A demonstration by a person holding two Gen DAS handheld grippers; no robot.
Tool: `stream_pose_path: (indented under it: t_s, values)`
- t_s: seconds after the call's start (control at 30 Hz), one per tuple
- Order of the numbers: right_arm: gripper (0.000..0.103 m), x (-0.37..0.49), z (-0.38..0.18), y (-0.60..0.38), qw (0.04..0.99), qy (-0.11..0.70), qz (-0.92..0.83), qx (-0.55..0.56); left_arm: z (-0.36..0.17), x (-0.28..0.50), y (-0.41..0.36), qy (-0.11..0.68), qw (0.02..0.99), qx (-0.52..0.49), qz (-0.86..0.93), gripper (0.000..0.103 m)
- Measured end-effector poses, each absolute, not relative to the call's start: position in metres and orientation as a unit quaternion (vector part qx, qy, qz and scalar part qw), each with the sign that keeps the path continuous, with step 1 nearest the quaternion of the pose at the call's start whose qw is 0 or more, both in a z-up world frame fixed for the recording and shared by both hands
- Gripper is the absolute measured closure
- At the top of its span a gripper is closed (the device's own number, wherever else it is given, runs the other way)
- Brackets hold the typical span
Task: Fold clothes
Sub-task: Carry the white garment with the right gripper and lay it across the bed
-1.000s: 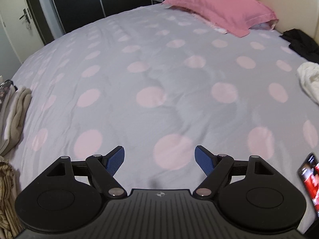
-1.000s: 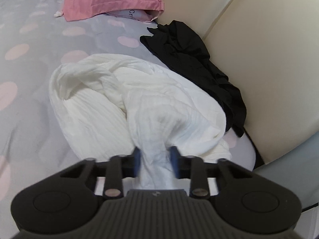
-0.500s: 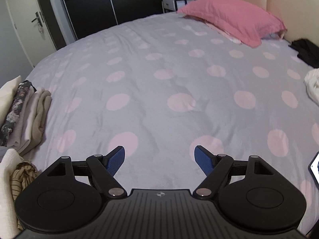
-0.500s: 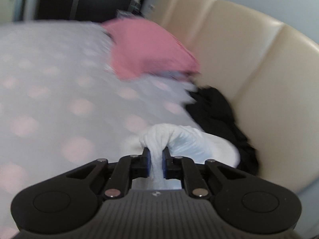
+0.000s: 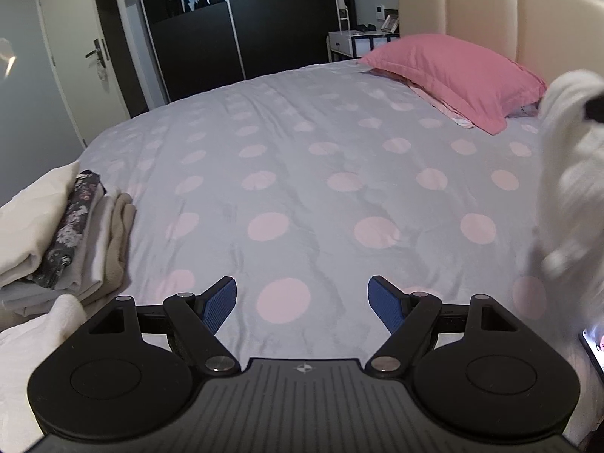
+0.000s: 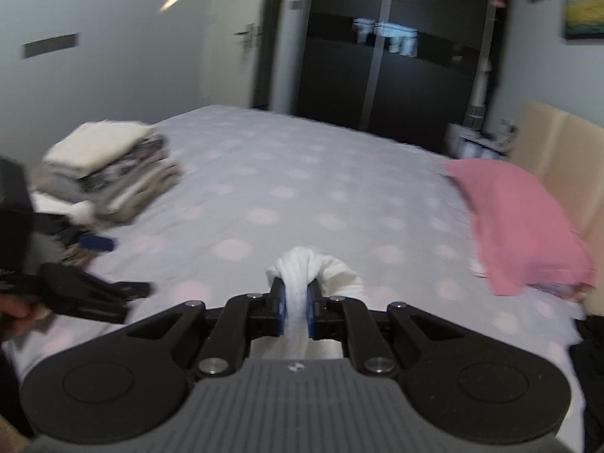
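Observation:
A white crumpled garment [image 6: 317,268] is bunched between the blue pads of my right gripper [image 6: 296,296], which is shut on it and holds it up over the bed. In the left wrist view the same white garment [image 5: 570,173] hangs blurred at the right edge. My left gripper [image 5: 302,296] is open with nothing between its fingers, hovering above the grey bedcover with pink dots [image 5: 302,173]. The right wrist view shows the left gripper [image 6: 117,264] at the left, blurred, held by a hand.
A stack of folded clothes [image 5: 49,219] sits at the bed's left edge, also blurred in the right wrist view [image 6: 109,166]. A pink pillow [image 5: 453,71] lies by the beige headboard [image 5: 490,11]. A black garment [image 6: 589,343] lies near the headboard. A lit phone [image 5: 592,347] lies at the right.
My right gripper lifted the white garment off the pile by the headboard and swung left toward the middle of the bed. The left gripper rose and drew back, staying open.

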State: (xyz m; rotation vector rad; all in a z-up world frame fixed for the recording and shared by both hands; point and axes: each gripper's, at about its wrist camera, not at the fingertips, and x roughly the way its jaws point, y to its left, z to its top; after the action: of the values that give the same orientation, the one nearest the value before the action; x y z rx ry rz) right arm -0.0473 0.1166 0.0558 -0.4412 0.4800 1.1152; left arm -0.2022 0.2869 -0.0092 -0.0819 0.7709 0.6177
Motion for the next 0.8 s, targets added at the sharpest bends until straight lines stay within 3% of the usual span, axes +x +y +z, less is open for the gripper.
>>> stream_pose_path:
  t_s: [0.17,0.3,0.6,0.8]
  values:
    - [0.085,-0.055,0.02,0.131,0.773,0.268,0.525,-0.233,-0.014,-0.216,0.292,0.375,0.875,-0.042,0.302,0.026]
    - [0.067,-0.052,0.003,0.119,0.773,0.288,0.515,-0.234,-0.02,-0.218,0.291,0.388,0.872,-0.036,0.296,0.026]
    - [0.058,-0.011,-0.019,0.078,0.808,0.308,0.448,-0.228,-0.038,-0.2,0.275,0.405,0.878,-0.031,0.252,0.026]
    - [0.057,0.02,-0.058,0.051,0.8,0.378,0.402,-0.234,-0.065,-0.19,0.258,0.426,0.882,-0.035,0.197,0.026]
